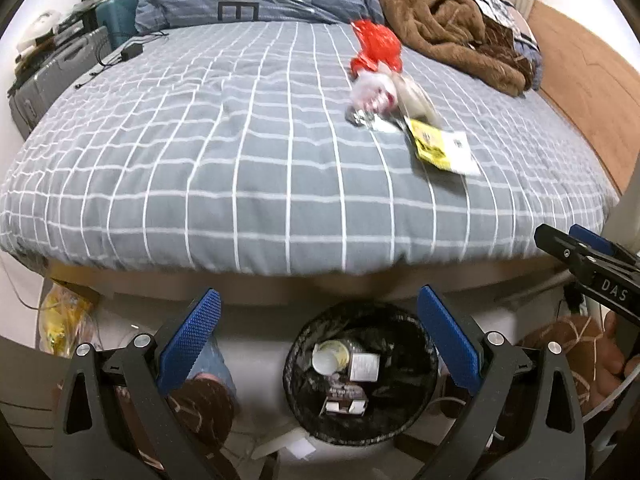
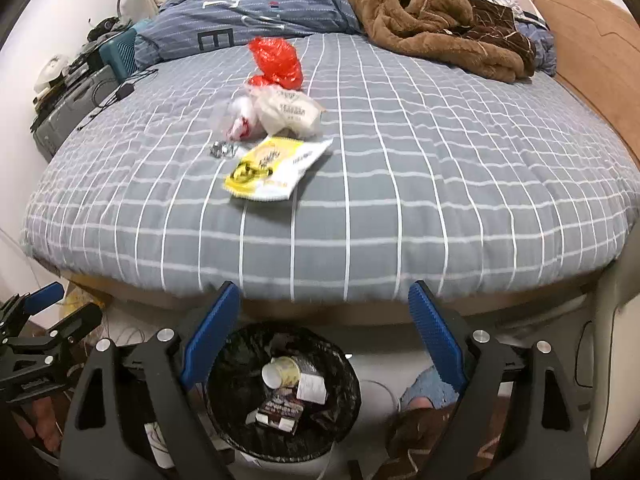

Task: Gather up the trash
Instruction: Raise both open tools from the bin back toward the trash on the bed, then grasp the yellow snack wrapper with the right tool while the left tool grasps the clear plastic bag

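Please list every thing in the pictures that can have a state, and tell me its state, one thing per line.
left gripper: open, empty
right gripper: open, empty
trash bin: lined, partly filled
paper cup: in the bin, on its side
yellow packet: flat on the bed
red bag: crumpled on the bed
brown blanket: bunched up

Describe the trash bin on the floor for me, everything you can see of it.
The trash bin is round, lined with a crinkled black plastic bag, and stands upright on the pale floor at the foot of the bed, apart from it. It is open-topped and partly filled: a white paper cup lies on its side beside a small white carton, above a dark printed box. Nothing grips it.
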Demonstrator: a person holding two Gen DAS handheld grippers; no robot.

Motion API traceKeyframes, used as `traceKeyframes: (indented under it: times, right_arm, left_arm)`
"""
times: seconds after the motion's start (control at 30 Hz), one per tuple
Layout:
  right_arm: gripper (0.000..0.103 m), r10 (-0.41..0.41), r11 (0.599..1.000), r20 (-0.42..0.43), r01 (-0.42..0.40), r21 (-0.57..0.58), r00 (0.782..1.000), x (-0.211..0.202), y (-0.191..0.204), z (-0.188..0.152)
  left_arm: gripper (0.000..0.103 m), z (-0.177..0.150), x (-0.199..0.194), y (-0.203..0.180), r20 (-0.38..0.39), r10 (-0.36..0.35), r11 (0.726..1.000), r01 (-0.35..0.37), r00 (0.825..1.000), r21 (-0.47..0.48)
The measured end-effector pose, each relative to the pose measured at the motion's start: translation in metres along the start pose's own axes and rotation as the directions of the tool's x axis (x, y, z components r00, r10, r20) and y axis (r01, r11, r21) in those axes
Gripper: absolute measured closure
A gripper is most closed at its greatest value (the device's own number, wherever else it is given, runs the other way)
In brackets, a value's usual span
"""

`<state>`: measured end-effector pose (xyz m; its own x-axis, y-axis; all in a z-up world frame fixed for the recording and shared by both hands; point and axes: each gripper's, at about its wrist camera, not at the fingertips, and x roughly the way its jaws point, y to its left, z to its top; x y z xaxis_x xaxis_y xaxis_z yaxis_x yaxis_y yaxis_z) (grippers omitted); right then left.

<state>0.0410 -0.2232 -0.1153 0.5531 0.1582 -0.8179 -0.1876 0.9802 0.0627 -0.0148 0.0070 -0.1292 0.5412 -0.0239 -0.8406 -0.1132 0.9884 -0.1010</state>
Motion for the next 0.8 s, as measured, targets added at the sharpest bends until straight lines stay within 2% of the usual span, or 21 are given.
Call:
traceKeyframes:
  times: [0.1, 0.17, 0.37, 0.57, 0.7, 0.8]
  right_arm:
    - [0.020, 0.000, 1.000, 0.001, 0.000, 0.001, 1.000, 0.008, 0.000, 0.015]
    - [0.026, 0.006, 1.000, -0.006, -0.006, -0.001, 1.000, 0.017, 0.001, 0.027]
    - [0.036, 0.031, 1.000, -0.040, -0.031, 0.000, 0.999, 0.049, 0.005, 0.057]
    - [0.050, 0.083, 0.996, -0.089, -0.082, 0.019, 0.993, 0.086, 0.008, 0.080]
    - [0.054, 0.135, 0.991, -0.131, -0.132, 0.033, 0.982, 0.108, 0.014, 0.090]
    - [0.067, 0.182, 0.983, -0.164, -0.177, 0.046, 0.970, 0.123, 0.019, 0.093]
  left_arm:
    - [0.006, 0.015, 0.006, 0.004, 0.009, 0.008, 1.000, -0.009, 1.000, 0.001]
    - [0.006, 0.024, 0.011, 0.007, 0.013, 0.013, 1.000, -0.013, 1.000, 0.002]
    - [0.006, 0.051, 0.033, 0.015, 0.006, 0.011, 1.000, -0.011, 1.000, -0.011]
    - [0.006, 0.057, 0.051, 0.020, -0.015, -0.005, 1.000, 0.005, 1.000, -0.028]
    - [0.006, 0.058, 0.060, 0.024, -0.032, -0.010, 1.000, 0.009, 0.999, -0.029]
    - [0.006, 0.057, 0.069, 0.025, -0.049, -0.008, 1.000, 0.007, 0.999, -0.022]
